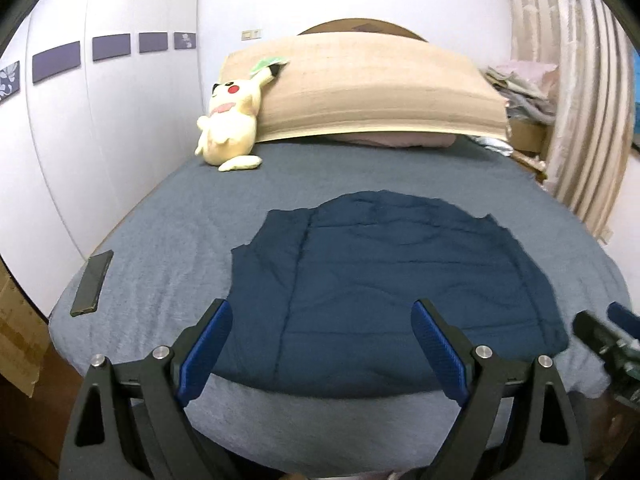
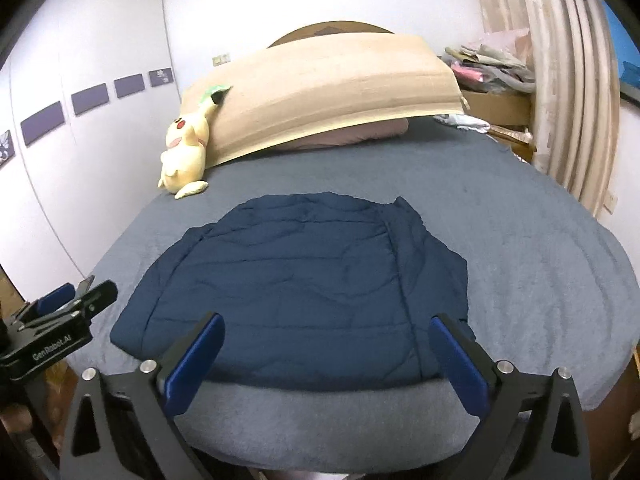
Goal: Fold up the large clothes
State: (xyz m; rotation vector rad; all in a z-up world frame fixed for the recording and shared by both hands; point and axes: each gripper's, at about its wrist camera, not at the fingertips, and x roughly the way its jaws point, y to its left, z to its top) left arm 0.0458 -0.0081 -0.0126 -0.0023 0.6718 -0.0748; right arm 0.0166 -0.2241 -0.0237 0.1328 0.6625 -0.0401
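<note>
A dark blue quilted jacket [image 1: 400, 288] lies folded flat on the grey bed [image 1: 160, 240], its near edge close to the bed's foot. My left gripper [image 1: 322, 312] hovers above that near edge, open, with nothing between its blue pads. In the right wrist view the same jacket [image 2: 304, 288] fills the middle of the bed [image 2: 540, 280], and my right gripper [image 2: 328, 324] hangs above its near edge, open and empty. Each gripper shows at the side of the other's view: the right gripper [image 1: 608, 332] and the left gripper [image 2: 76, 296].
A black phone [image 1: 92, 284] lies near the bed's left edge. A yellow plush toy [image 1: 230, 128] leans on a tan cardboard sheet [image 1: 380, 92] at the head end. Curtains [image 1: 580, 100] and piled clutter [image 1: 520, 80] stand at the right; a white wardrobe [image 1: 100, 140] lines the left.
</note>
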